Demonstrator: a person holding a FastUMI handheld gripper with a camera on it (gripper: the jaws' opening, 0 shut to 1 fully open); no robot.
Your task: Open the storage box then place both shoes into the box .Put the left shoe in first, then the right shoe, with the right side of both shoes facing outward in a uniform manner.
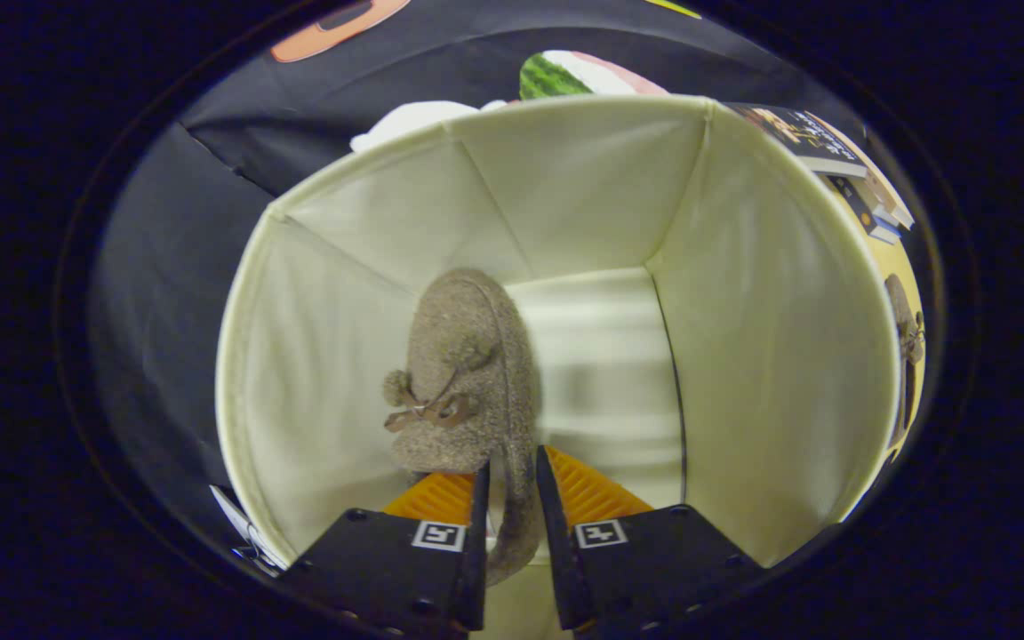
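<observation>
One shoe (468, 373) is going in so far, hanging inside the open box (770, 338) near its left wall. The gripper (512, 484) is pinched tight on its heel edge, so I'd guess the second shoe is left to do

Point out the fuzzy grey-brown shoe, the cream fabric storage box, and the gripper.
fuzzy grey-brown shoe (468, 373): gripper view, on its upper near the small bow.
cream fabric storage box (770, 338): gripper view, on its inner right wall.
gripper (512, 484): gripper view, midway between fingertips clamping the shoe's edge.
</observation>
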